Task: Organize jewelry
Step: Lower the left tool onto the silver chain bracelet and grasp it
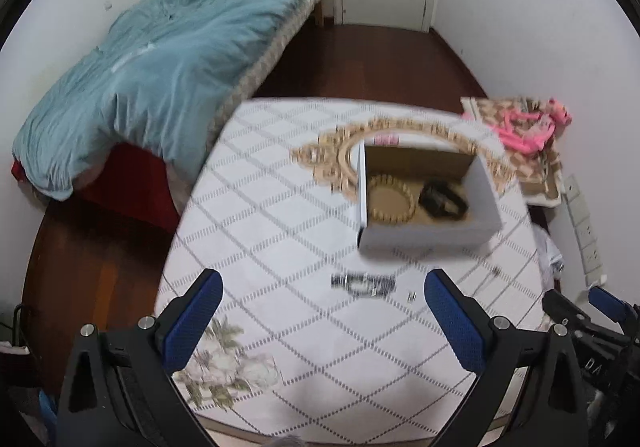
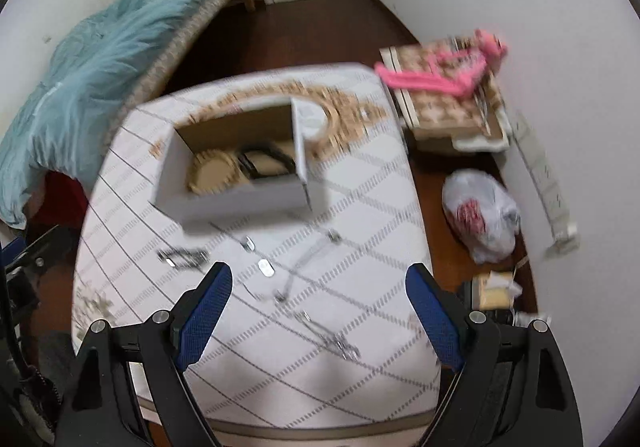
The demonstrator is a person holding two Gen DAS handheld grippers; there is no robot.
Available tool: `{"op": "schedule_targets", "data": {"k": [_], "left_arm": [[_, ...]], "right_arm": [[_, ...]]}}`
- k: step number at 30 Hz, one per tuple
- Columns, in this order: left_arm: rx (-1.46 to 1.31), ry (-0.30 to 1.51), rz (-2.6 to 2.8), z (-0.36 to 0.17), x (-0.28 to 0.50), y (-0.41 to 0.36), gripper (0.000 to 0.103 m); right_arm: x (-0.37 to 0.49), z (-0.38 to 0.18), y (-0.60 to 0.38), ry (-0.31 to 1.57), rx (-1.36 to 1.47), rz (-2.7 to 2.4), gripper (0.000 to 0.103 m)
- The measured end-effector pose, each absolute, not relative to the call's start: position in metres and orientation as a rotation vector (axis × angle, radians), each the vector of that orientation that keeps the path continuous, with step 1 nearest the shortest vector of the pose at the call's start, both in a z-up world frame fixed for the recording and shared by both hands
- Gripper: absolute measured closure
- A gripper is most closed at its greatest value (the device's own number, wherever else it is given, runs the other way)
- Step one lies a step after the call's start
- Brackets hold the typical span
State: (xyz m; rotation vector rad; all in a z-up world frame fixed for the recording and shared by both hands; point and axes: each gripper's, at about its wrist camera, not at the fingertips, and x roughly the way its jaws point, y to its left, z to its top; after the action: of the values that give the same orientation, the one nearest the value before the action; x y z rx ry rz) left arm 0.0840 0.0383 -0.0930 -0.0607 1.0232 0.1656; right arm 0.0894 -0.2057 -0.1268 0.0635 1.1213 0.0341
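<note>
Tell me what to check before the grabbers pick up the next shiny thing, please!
1. Left gripper open and empty: ok.
2. Right gripper open and empty: ok.
3. White box open on top: ok.
4. Room left in the box beside the beaded bracelet and the dark item: ok.
5. Chain necklace clear of other pieces: cannot tell, blurred.
6. Metal bracelet lying apart, reachable: ok.

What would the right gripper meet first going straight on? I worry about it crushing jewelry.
Probably the thin silver chains lying on the tablecloth between its open jaws, well before the white box; depth is unclear.
</note>
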Motion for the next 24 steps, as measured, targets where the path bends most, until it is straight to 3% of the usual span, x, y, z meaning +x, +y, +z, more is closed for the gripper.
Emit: {"op": "schedule_targets", "data": {"k": [10, 15, 17, 19, 21, 24], "left_arm": [[-0.045, 1.195, 0.144, -0.184, 0.065, 0.013, 0.000], [-0.046, 1.228, 0.146, -0.201, 0.059, 0.012, 0.000], [-0.036, 1.235, 0.148, -0.205, 0.056, 0.013, 0.000], [-0.036, 1.238, 0.152, -0.207, 0.053, 0.016, 0.000], [-0.040, 1.238, 0.161, -0.210, 0.052, 0.022, 0.000], [-0.059, 1.241, 0.180, -0.212, 0.051, 0.034, 0.000]], "right_arm": [[0.063, -0.234, -0.234, 1.263, 0.064, 0.004, 0.014], [0.055, -0.257, -0.221, 1.245, -0.021, 0.010, 0.031], [0.053, -0.255, -0.218, 1.218, -0.022, 0.016, 0.039], [0.053, -0.253, -0.216, 1.184, -0.024, 0.017, 0.056], [0.054, -0.251, -0.211, 1.166, -0.030, 0.024, 0.092], [0.058, -0.249, -0.205, 1.162, -0.003, 0.043, 0.097]]}}
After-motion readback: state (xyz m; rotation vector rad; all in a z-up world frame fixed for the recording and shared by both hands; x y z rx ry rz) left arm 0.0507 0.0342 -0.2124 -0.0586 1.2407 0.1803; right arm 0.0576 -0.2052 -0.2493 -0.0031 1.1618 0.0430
